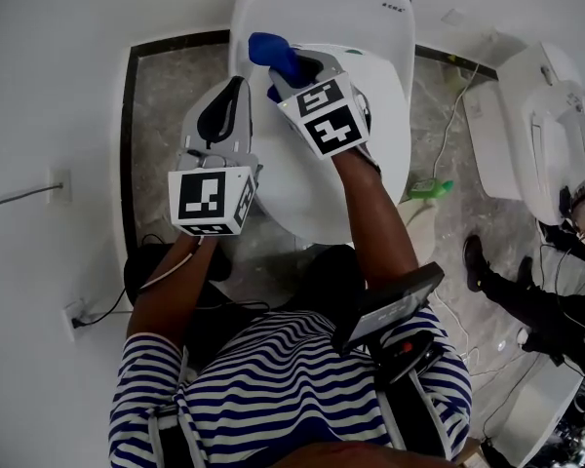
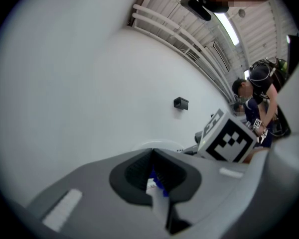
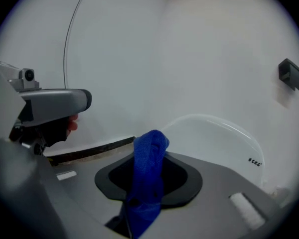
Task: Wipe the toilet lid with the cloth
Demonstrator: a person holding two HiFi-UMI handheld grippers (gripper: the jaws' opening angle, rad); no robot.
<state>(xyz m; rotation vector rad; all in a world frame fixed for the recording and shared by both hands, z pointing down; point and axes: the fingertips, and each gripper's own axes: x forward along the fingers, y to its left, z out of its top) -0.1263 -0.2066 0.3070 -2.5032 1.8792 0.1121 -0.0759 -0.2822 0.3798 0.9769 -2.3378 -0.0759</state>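
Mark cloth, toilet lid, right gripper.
cloth (image 1: 271,49): head view, bunched blue end ahead of the jaws.
toilet lid (image 1: 390,115): head view, bare right edge.
right gripper (image 3: 148,159): right gripper view, midway between jaw tips, shut on the cloth.

You stand on a grey marble floor (image 1: 162,115) with a dark border strip (image 1: 128,144) beside a white wall (image 1: 49,66). A wall socket (image 1: 58,184) sits on that wall at your left. A second white toilet (image 1: 538,135) stands at your right. Above, a long ceiling light (image 2: 228,28) shines near white beams (image 2: 174,34).
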